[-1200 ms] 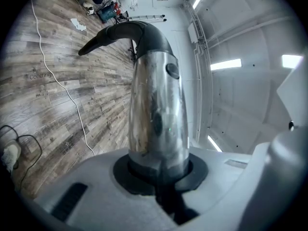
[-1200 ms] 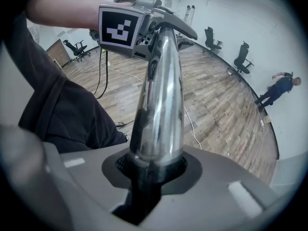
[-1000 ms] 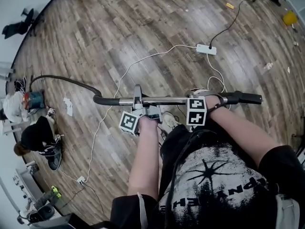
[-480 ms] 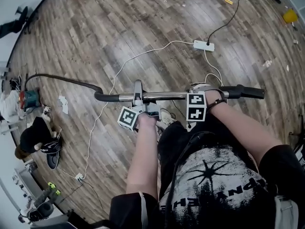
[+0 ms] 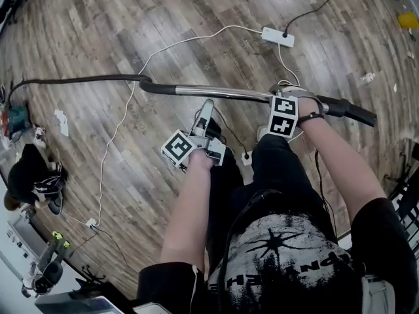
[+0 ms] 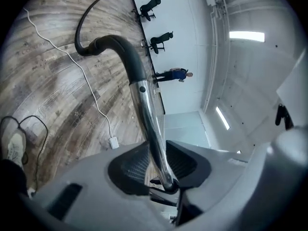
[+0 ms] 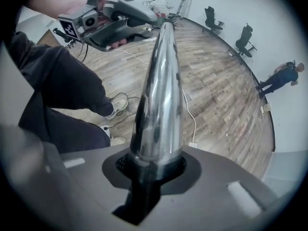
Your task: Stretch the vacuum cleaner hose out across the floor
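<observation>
While right tongs clamped the wand, left tongs had just been opening, wand seemingly loose between; hose trailed beyond them. Best: 1 firm grip, pulling low, away.

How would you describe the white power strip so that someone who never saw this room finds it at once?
On the wooden floor, find the chrome vacuum tube crossing the head view. Beyond it, towards the picture's top, lies the white power strip. Unlike the smaller white plug near the person's legs, it is oblong, with a black cord leaving it.
</observation>
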